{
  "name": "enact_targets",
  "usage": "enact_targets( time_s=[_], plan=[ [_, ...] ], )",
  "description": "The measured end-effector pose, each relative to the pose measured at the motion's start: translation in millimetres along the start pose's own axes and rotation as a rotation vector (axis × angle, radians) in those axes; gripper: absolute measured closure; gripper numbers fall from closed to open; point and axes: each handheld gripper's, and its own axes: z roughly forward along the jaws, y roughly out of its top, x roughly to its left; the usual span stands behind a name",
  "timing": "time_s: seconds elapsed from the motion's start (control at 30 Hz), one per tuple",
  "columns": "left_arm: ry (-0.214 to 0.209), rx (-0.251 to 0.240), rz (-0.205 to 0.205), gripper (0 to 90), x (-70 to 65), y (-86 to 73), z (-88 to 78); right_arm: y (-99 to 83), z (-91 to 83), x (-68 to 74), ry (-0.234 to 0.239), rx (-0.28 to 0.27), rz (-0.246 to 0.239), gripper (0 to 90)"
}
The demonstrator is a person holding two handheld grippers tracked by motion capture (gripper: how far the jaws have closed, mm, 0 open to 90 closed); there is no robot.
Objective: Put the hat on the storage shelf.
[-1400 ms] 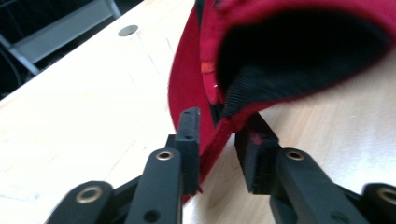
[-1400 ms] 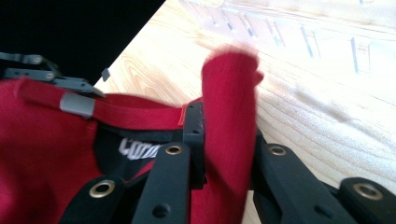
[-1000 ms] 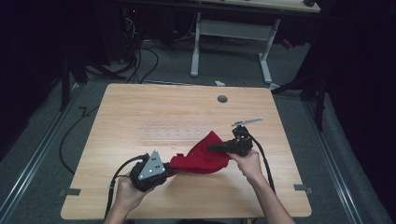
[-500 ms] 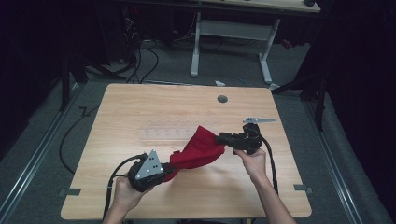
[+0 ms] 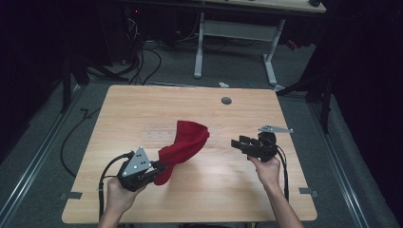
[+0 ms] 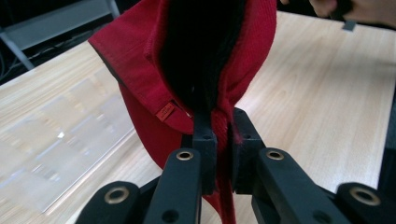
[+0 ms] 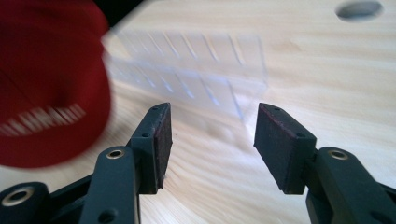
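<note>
High view: red cloth (image 5: 183, 147) hangs from the left gripper (image 5: 157, 167) alone, its free end lifted above the table (image 5: 142, 104) near the middle. A second ago both grippers had it, the right one clamped on the far corner with the cloth stretched low between them. Now the right gripper (image 5: 239, 143) sits well apart from the cloth, to its right. Its jaws have just been opening, with nothing between them. Cloth has sprung back toward the left hand (image 5: 116, 198) and bunched up.

Reading: the right side has let go, so the cloth is under single-point control. Likely a re-grip or a fold step comes next; the right gripper would need a fresh edge to take.

Left gripper view: jaws clenched on a fold of the cloth (image 6: 140, 93), pads pressing the fabric from both sides. A small orange tag (image 6: 165, 112) shows on a dark-edged hem, and the cloth forms a dark hollow above the jaws. None of that detail reads from above.

Right gripper view: pads (image 7: 161, 140) stand apart over bare wood. The cloth (image 7: 46, 93) sits blurred at the left edge, with white lettering on it. A clear plastic tray (image 7: 196, 70) lies ahead on the table, plain to see here; from above it is a faint sheen (image 5: 157, 135) by the cloth. The grommet hole (image 7: 359, 9) shows top right, matching the grey disc (image 5: 226, 100) seen from above.
</note>
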Motion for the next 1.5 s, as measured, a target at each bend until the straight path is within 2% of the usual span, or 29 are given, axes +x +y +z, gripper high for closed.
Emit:
enact_targets(
  time_s=[0.03, 0.07, 0.1, 0.13, 0.27, 0.3, 0.33, 0.4, 0.47, 0.63, 0.73, 0.77, 0.83, 0.9, 0.93, 1.17, 1.5],
  plan=[
    [0.004, -0.012, -0.009, 83.6, 1.8, 1.2, -1.6, -4.0, 1.1, -1.0, -0.022, 0.004, -0.013, 45.7],
    [0.004, -0.012, -0.009, 83.6, 1.8, 1.2, -1.6, -4.0, 1.1, -1.0, -0.022, 0.004, -0.013, 45.7],
    [0.007, -0.027, -0.025, 83.6, 3.5, 2.7, -3.5, -8.2, 2.2, -2.3, -0.048, 0.006, -0.027, 45.4],
    [0.012, -0.040, -0.029, 83.6, 6.5, 4.4, -6.2, -18.3, 4.3, -5.7, -0.106, 0.025, -0.046, 44.8],
    [0.028, -0.063, -0.043, 83.5, 12.8, 8.0, -9.4, -36.4, 7.8, -13.9, -0.188, 0.044, -0.070, 44.0],
    [0.028, -0.063, -0.043, 83.5, 12.8, 8.0, -9.4, -36.4, 7.8, -13.9, -0.188, 0.044, -0.070, 44.0],
    [0.037, -0.079, -0.061, 83.5, 15.0, 9.9, -9.8, -45.9, 8.7, -19.5, -0.226, 0.055, -0.066, 43.9],
    [0.040, -0.087, -0.064, 83.5, 16.2, 10.7, -10.0, -48.6, 8.5, -21.2, -0.233, 0.059, -0.059, 43.8],
    [0.049, -0.109, -0.088, 83.5, 19.1, 13.1, -10.9, -57.8, 7.3, -28.4, -0.278, 0.060, -0.052, 43.4],
    [0.065, -0.122, -0.102, 83.5, 23.6, 15.7, -11.3, -65.6, 7.4, -36.6, -0.325, 0.070, -0.047, 42.0],
    [0.078, -0.139, -0.118, 83.5, 27.6, 19.0, -13.6, -71.6, 8.4, -42.1, -0.375, 0.082, -0.053, 40.6],
    [0.078, -0.139, -0.118, 83.5, 27.6, 19.0, -13.6, -71.6, 8.4, -42.1, -0.375, 0.082, -0.053, 40.6],
    [0.095, -0.159, -0.129, 83.5, 31.5, 21.5, -16.0, -73.5, 9.7, -42.1, -0.416, 0.092, -0.075, 40.2],
    [0.099, -0.166, -0.132, 83.5, 32.4, 22.1, -16.4, -73.5, 10.1, -41.6, -0.426, 0.096, -0.081, 40.3],
    [0.106, -0.180, -0.143, 83.5, 35.4, 23.7, -17.8, -73.5, 11.3, -40.4, -0.447, 0.103, -0.099, 39.4],
    [0.126, -0.221, -0.164, 83.5, 41.9, 29.1, -19.3, -73.4, 11.4, -40.8, -0.450, 0.101, -0.093, 38.3],
    [0.145, -0.260, -0.174, 83.5, 50.5, 39.5, -21.0, -73.7, 11.5, -40.2, -0.453, 0.103, -0.092, 37.2]
  ],
)
